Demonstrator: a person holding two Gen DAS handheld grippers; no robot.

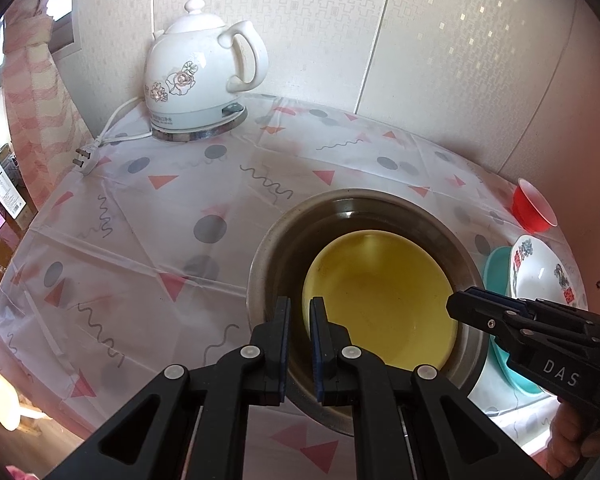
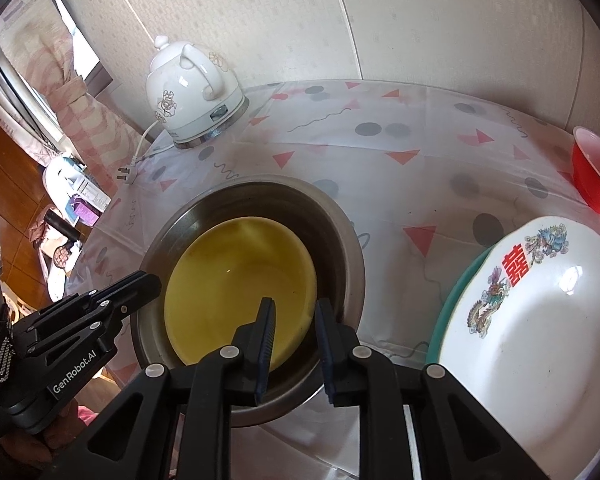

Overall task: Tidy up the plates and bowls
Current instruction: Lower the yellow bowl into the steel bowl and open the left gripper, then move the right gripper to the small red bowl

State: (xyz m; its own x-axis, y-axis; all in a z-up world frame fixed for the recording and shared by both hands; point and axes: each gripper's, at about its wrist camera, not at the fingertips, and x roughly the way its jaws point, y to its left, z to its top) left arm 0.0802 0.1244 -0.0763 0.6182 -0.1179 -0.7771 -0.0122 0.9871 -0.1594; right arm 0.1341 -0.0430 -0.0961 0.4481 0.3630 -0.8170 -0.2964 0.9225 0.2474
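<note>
A yellow plate [image 1: 380, 300] lies inside a steel basin [image 1: 276, 248] on the table; both show in the right wrist view, plate [image 2: 236, 288], basin [image 2: 340, 240]. My left gripper [image 1: 299, 306] hovers over the basin's near-left rim, jaws a narrow gap apart, holding nothing. My right gripper [image 2: 295, 308] is over the basin's near-right rim, jaws apart around the yellow plate's edge without pinching it. A white decorated plate [image 2: 540, 320] sits on a teal plate [image 2: 448, 304] to the right. A red bowl [image 2: 596, 168] stands behind them.
A white electric kettle [image 1: 196, 72] with its unplugged cord [image 1: 112, 128] stands at the back left against the wall. The table has a patterned plastic cloth [image 1: 140, 216]. Its left edge drops to a cluttered floor area.
</note>
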